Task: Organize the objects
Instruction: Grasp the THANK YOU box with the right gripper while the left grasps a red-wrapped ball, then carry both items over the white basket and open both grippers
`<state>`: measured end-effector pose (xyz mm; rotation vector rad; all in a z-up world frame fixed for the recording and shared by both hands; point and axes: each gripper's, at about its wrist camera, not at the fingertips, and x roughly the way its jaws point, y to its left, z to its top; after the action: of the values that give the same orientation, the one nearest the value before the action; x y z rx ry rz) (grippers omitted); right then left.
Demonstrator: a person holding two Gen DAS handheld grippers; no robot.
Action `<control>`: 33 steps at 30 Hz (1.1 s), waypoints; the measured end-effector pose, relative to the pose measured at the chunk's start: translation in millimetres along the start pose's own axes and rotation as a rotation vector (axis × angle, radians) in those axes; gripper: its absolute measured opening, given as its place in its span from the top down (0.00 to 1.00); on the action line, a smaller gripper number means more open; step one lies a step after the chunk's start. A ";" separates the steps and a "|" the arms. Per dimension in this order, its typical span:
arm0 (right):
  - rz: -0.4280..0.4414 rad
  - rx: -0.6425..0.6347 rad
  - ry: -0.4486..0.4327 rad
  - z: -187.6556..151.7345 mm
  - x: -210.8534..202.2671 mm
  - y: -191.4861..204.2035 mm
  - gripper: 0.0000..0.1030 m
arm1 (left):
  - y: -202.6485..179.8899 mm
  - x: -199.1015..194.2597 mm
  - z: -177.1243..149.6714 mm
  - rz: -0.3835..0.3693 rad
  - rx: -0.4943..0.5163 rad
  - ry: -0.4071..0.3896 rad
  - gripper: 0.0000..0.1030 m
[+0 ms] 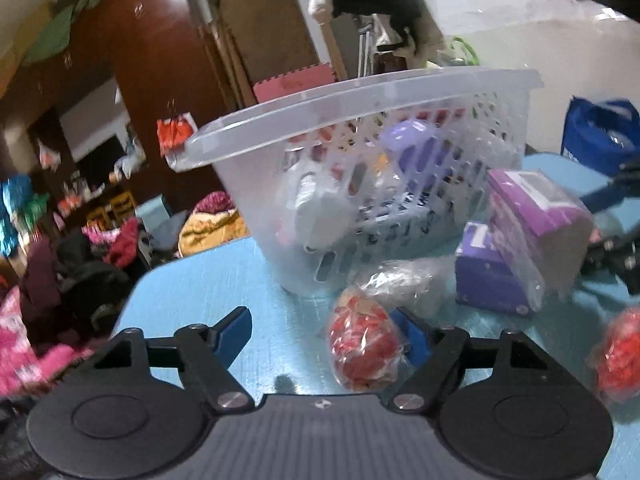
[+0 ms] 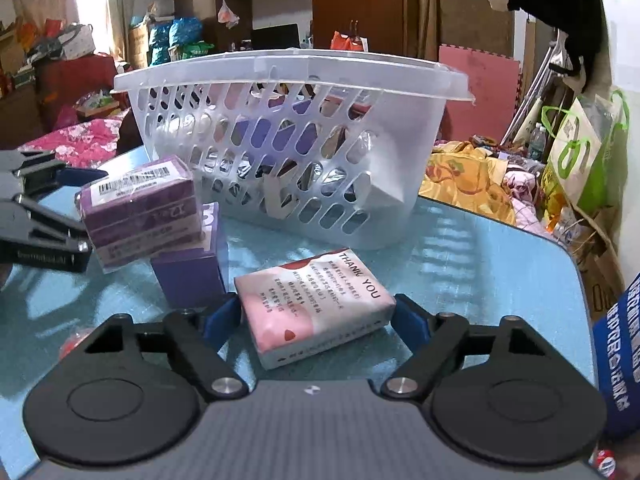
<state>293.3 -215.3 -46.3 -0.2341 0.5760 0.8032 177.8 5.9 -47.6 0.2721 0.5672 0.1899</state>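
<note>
In the left wrist view a red-and-white sweet bag [image 1: 362, 350] lies on the blue table [image 1: 200, 280], between the fingers of my left gripper [image 1: 324, 332]. It rests against the right finger; the left finger stands apart, so the jaws are open. In the right wrist view a pink "THANK YOU" packet [image 2: 316, 308] lies on the table [image 2: 480, 260] inside my right gripper [image 2: 316, 320], with both blue pads against its sides. The clear plastic basket [image 1: 360, 92] [image 2: 280, 64] stands just behind, holding several items.
Two purple boxes [image 1: 536, 216] [image 2: 140, 208], one leaning on the other [image 1: 484, 268] [image 2: 192, 272], stand beside the basket. A crumpled clear bag [image 1: 400, 280] and a second red bag [image 1: 620, 356] lie near. The table edge drops to cluttered bedding on the left [image 1: 60, 280].
</note>
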 end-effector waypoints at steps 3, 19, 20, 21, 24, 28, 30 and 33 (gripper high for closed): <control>-0.001 0.023 -0.002 0.5 -0.9 -4.1 0.19 | -0.3 -6.8 -0.9 -0.005 0.016 -0.013 0.21; -0.051 0.034 -0.192 -5.6 -29.3 -3.8 0.19 | 23.9 -22.8 -3.5 -0.009 -0.129 -0.093 0.62; -0.048 0.041 -0.210 -6.9 -31.8 -5.2 0.19 | 23.3 -23.7 -3.0 -0.012 -0.128 -0.100 0.62; -0.047 0.047 -0.221 -7.0 -33.2 -5.9 0.19 | 23.5 -24.2 -2.8 -0.016 -0.130 -0.104 0.62; -0.046 0.065 -0.233 -5.3 -33.0 -9.3 0.19 | 29.0 -25.2 -2.3 -0.034 -0.148 -0.113 0.62; -0.067 0.070 -0.256 -5.5 -35.5 -7.8 0.19 | 36.7 -27.7 -2.3 -0.055 -0.176 -0.128 0.62; -0.084 0.072 -0.280 -7.1 -39.3 -7.7 0.19 | 36.5 -30.5 -1.7 -0.045 -0.176 -0.140 0.62; -0.090 0.081 -0.343 -10.4 -48.6 -9.0 0.19 | 39.7 -45.3 -1.0 -0.053 -0.190 -0.181 0.63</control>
<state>268.9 -255.3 -27.4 -0.0446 0.2716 0.7111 135.8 32.4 -13.5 0.0885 0.3732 0.1644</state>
